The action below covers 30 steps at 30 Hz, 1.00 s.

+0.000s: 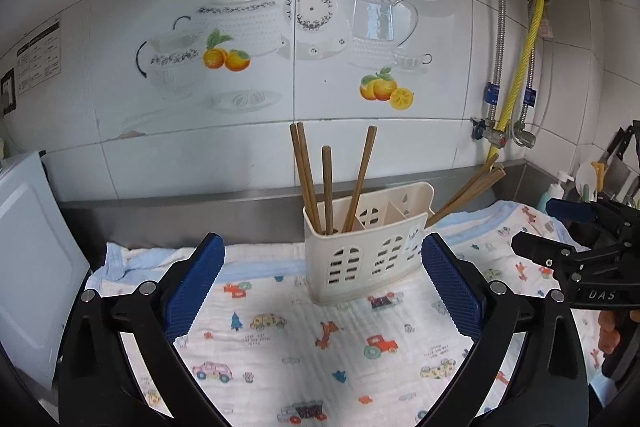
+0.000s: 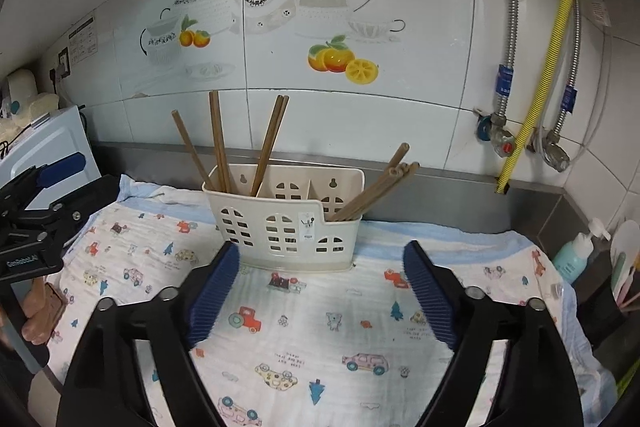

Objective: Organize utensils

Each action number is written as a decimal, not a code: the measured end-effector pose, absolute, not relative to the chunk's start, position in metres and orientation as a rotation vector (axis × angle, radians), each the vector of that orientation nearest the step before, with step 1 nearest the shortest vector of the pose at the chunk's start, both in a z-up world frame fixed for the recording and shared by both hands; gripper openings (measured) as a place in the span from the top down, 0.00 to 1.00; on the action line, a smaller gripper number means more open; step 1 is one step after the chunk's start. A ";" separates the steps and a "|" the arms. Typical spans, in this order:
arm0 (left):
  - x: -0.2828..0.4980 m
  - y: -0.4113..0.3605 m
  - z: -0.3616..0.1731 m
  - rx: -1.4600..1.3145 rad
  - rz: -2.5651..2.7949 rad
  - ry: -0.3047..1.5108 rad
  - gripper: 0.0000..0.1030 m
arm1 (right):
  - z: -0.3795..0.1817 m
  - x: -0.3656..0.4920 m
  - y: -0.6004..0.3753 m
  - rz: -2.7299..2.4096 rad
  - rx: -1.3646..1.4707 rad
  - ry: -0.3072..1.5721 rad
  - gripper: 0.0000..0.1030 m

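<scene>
The surface (image 1: 180,215) under me is a steel counter spread with a white quilted cloth printed with small cars and trees (image 1: 320,339). On that cloth, at twelve o'clock from both my grippers, stands the cream plastic cutlery caddy with arched cut-outs (image 1: 360,251), its long axis running across my view.

Brown wooden chopsticks (image 2: 220,147) stand nearly upright in its nine-o'clock compartment. A second bundle of brown chopsticks (image 2: 376,187) leans out of the three-o'clock end, tips pointing to about two o'clock.

My left gripper (image 1: 322,283) has its blue ribbed jaws wide apart with nothing between them; my right gripper (image 2: 322,291) likewise, jaws apart and empty. I judge the right nearer the leaning bundle and the left nearer the upright ones.

Readable writing: "DAS" on the right gripper's body; "GenRobot.AI", I think, on the left's.
</scene>
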<state>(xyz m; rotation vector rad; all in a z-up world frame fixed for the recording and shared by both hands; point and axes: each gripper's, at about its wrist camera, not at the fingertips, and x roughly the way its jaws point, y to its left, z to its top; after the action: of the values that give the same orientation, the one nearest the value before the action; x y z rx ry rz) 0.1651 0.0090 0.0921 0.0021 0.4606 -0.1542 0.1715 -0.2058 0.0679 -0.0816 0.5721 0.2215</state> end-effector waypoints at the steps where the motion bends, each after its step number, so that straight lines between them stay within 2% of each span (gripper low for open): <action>1: 0.162 0.009 0.091 -0.001 -0.155 0.465 0.05 | 0.066 0.169 -0.205 0.215 -0.080 0.571 0.19; 13: 0.132 0.010 0.066 0.014 -0.143 0.497 0.05 | 0.045 0.146 -0.205 0.148 -0.077 0.575 0.13; 30: 0.118 0.016 0.043 -0.016 -0.121 0.548 0.05 | 0.024 0.126 -0.206 0.108 -0.057 0.594 0.12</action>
<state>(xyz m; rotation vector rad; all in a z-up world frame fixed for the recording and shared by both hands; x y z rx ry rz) 0.1177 0.0160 0.0434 -0.0165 0.5480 -0.1207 0.1261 -0.2062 0.0239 -0.0570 0.5945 0.1083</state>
